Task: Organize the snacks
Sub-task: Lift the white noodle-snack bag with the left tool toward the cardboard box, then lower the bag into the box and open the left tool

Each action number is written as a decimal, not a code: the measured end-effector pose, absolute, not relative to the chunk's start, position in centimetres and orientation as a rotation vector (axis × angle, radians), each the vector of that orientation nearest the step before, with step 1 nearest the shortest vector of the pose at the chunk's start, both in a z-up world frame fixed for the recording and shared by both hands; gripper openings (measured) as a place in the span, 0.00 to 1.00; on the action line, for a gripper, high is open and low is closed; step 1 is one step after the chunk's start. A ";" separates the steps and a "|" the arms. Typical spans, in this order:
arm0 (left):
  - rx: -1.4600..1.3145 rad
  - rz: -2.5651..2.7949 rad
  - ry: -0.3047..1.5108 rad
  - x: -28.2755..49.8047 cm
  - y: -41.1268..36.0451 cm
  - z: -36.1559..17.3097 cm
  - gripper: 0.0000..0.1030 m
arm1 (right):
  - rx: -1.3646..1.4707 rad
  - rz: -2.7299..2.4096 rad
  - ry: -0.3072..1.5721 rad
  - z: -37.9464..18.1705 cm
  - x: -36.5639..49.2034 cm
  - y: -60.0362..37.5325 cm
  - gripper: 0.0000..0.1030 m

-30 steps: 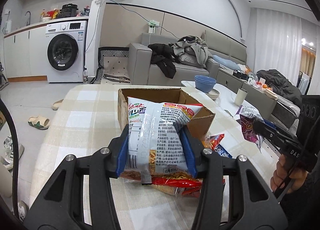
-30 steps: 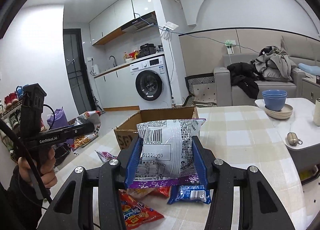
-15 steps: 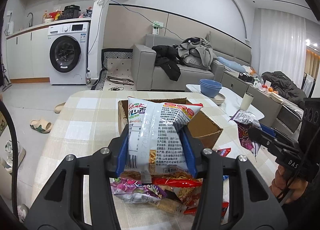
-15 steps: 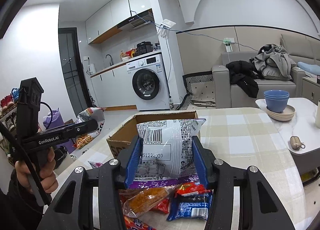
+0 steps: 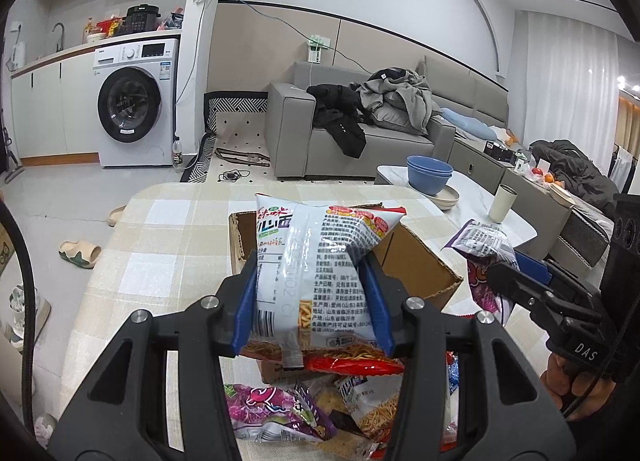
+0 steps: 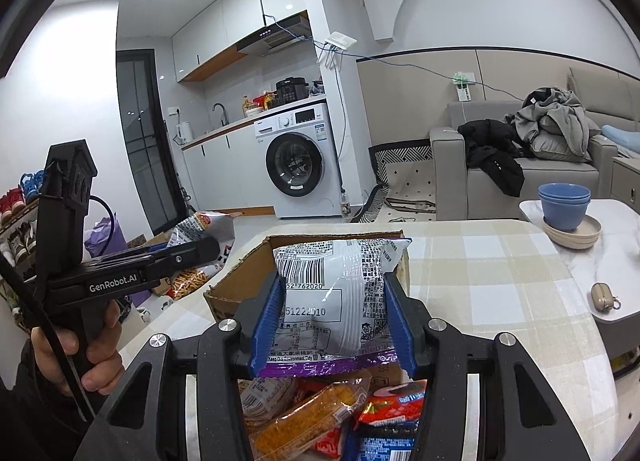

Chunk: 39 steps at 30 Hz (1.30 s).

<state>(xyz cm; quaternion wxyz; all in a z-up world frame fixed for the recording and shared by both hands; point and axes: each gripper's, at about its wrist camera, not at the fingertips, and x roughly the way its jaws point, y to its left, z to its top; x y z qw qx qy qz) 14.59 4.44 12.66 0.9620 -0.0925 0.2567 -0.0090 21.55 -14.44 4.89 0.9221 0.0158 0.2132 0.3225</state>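
Observation:
My left gripper is shut on a white noodle-snack bag with a red bottom edge. It holds the bag upright in front of the open cardboard box. My right gripper is shut on a white bag with a purple edge, just before the same box. Each gripper shows in the other's view: the right gripper with its purple-edged bag, and the left gripper with its bag. Loose snack packs lie under the jaws.
The box stands on a table with a beige checked cloth. On a white side table to the right are blue bowls on a plate, a cup and a small pouch. A sofa and a washing machine stand beyond.
Both grippers have moved toward the box with their bags still held. The box looks larger and lower in both views, and more of the loose snack pile shows beneath the jaws.

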 end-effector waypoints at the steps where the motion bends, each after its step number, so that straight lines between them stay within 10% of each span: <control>1: -0.188 -0.016 0.523 15.2 4.5 12.6 0.43 | 0.033 0.665 0.441 4.9 21.8 -14.3 0.49; 39: -0.105 0.014 0.599 26.8 2.0 6.5 0.44 | -0.045 0.683 0.502 2.4 27.8 -8.8 0.49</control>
